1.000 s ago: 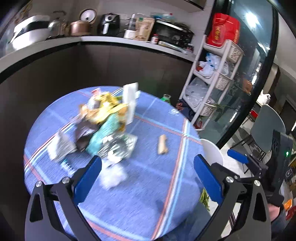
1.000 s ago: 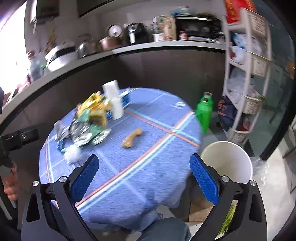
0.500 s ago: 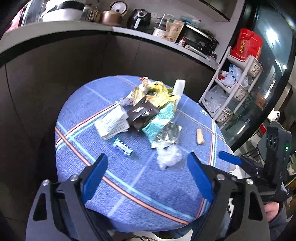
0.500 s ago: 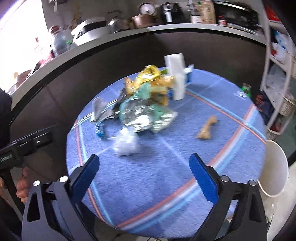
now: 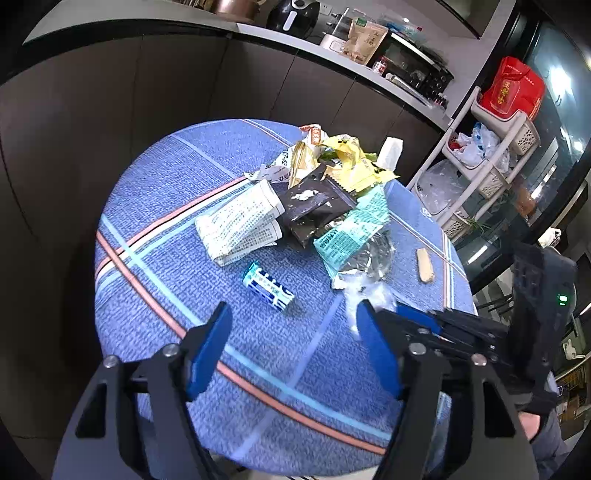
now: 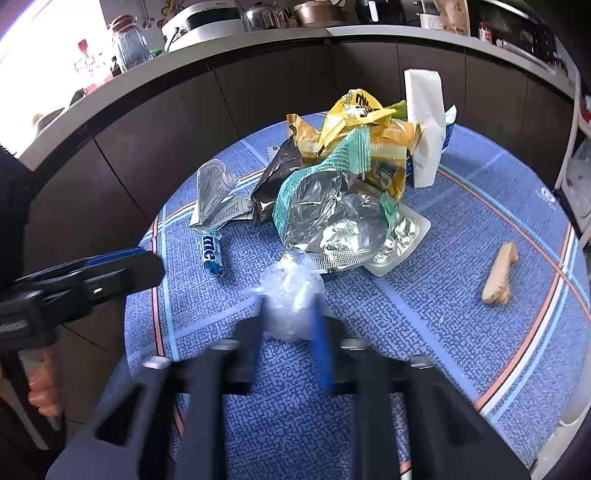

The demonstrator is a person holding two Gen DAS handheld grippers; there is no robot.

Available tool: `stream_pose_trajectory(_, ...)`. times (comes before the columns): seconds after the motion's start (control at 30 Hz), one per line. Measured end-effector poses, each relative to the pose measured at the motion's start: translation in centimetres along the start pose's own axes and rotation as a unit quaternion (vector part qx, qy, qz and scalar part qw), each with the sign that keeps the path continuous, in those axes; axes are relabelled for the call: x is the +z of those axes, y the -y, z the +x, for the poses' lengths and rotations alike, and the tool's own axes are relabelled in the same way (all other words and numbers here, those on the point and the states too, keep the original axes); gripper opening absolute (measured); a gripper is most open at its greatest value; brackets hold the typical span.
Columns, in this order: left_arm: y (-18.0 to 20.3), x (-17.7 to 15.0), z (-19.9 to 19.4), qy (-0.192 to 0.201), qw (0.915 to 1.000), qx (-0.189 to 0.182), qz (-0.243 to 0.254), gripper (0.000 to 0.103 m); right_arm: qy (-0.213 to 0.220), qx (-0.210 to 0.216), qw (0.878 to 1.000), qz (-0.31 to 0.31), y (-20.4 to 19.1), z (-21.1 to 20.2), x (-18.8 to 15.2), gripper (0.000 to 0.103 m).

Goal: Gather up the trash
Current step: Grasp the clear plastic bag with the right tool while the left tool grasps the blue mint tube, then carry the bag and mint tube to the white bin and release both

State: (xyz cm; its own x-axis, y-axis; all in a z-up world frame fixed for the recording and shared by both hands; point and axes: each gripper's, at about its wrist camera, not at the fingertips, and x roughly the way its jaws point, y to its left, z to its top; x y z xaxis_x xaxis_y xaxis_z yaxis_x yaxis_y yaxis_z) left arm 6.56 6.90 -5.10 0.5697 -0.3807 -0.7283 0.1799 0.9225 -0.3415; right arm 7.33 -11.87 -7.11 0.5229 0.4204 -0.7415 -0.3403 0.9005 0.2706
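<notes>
A heap of wrappers lies on the round blue table: yellow bags, a dark pouch, a teal and silver foil bag, folded paper. It also shows in the left wrist view. My right gripper has its blurred fingers closed around a crumpled clear plastic wad in front of the heap; that wad shows in the left wrist view. My left gripper is open above the table, just short of a small blue and white pack.
A tan bone-shaped piece lies alone on the right. A white tissue box stands behind the heap. A dark counter with appliances curves behind the table. A white shelf rack stands to the right.
Both grippers moved down and closer to the table. My right gripper's fingers went from wide open to closed around the clear plastic wad. My left gripper's fingers have narrowed somewhat but stay open.
</notes>
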Motion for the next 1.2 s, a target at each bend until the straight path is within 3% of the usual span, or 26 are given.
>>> stream_pose_trajectory(0.3,-1.1,1.2,4.8,-0.047,0.9978,0.020,-0.043,0.030,0.016,-0.014,1.000,0.001,1.9,-2.8,-0.5,0.008)
stream_pose_trajectory(0.6,-1.0,1.6,5.4,-0.047,0.9966,0.033,-0.058,0.024,0.023,-0.007,1.000,-0.011,1.4,-3.5,-0.9,0.008)
stream_pose_trajectory(0.77,-1.4,1.6,5.5,-0.043,0.9963,0.041,-0.061,0.014,0.034,-0.006,0.999,-0.004,1.8,-4.6,-1.2,0.008)
stream_pose_trajectory(1.03,-0.9,1.6,4.8,-0.038,0.9977,0.027,-0.049,0.006,0.037,-0.008,0.999,0.015,2.6,-6.2,-1.2,0.008)
stream_pose_trajectory(1.2,1.6,1.7,2.4,-0.022,0.9996,0.016,-0.005,0.006,0.036,-0.021,0.999,0.027,2.9,-7.7,-0.8,0.008)
